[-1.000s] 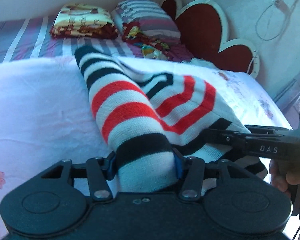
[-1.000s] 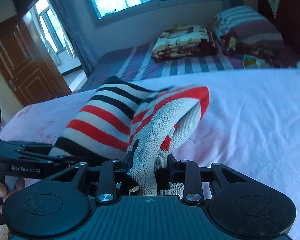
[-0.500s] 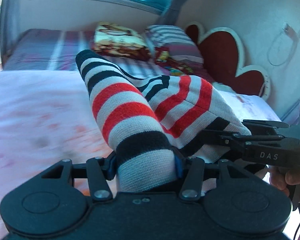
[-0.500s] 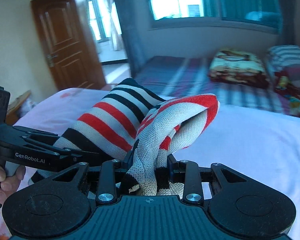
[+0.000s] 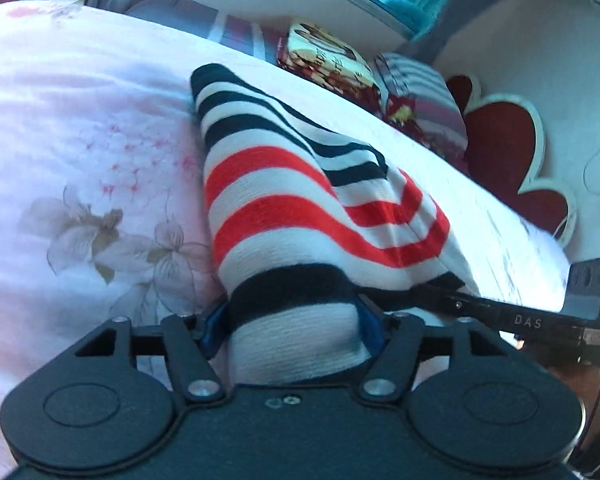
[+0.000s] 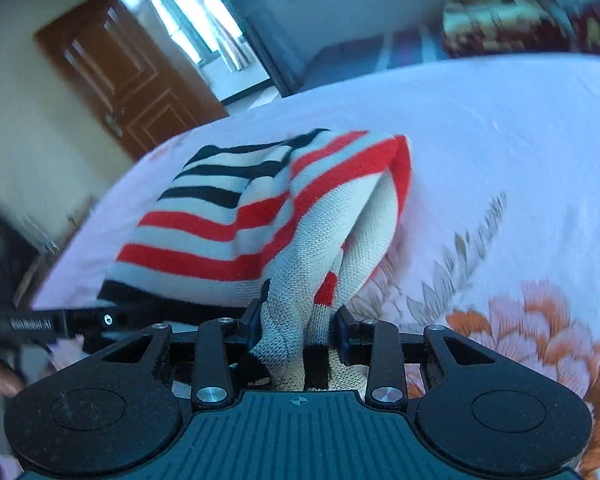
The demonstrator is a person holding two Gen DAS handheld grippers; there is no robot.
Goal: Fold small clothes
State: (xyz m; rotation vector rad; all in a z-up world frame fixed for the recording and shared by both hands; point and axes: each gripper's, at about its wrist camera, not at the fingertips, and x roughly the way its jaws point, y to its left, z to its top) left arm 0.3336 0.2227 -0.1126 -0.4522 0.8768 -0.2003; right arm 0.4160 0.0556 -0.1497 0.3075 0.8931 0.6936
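i judged the fold about halfway. the striped sweater was doubled over and draped down onto the floral bed sheet, but its near end was not yet laid flat or squared. my left gripper had a thick roll of the knit between its blue pads; the jaws had just been opening, though the fabric looked touched on both sides. my right gripper was clamped on a bunched fold of the same garment. releasing and smoothing remained.
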